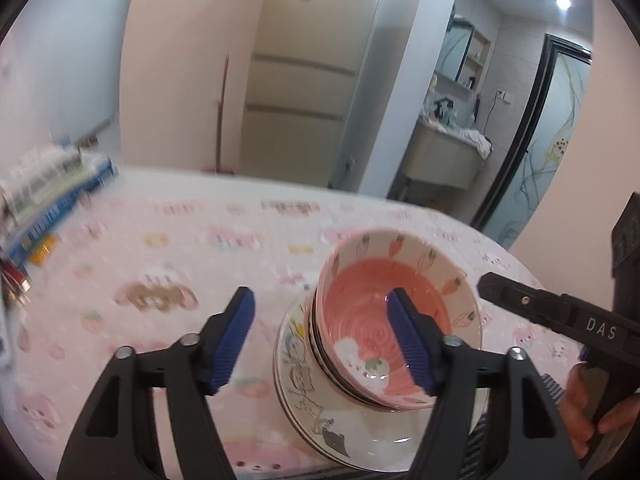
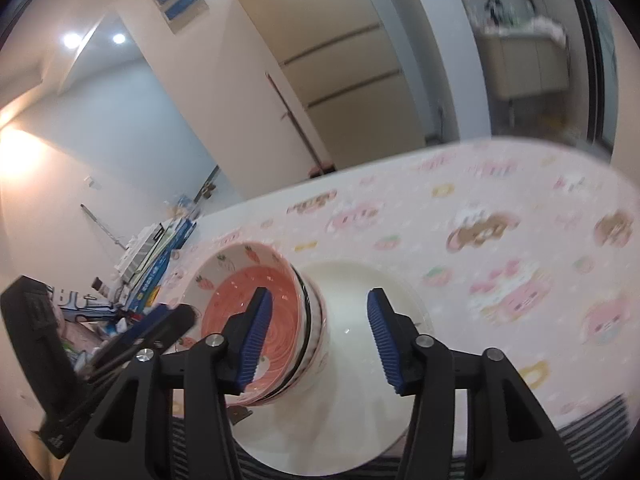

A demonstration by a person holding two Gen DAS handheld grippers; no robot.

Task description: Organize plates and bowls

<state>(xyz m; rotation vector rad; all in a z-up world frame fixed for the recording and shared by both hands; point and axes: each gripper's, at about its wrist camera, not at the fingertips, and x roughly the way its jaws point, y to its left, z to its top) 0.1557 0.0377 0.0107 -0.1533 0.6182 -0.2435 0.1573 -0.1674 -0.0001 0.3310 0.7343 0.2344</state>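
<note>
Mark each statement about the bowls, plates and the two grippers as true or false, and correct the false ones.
1. The pink bowl sits on top of the stack of plates. True.
2. The left gripper is shut on the bowl. False: its jaws stand open, holding nothing.
3. The right gripper is open. True.
4. The table has a plain blue cloth. False: the cloth is pink with cartoon prints.
5. The bowl's rim shows strawberry pictures. True.
</note>
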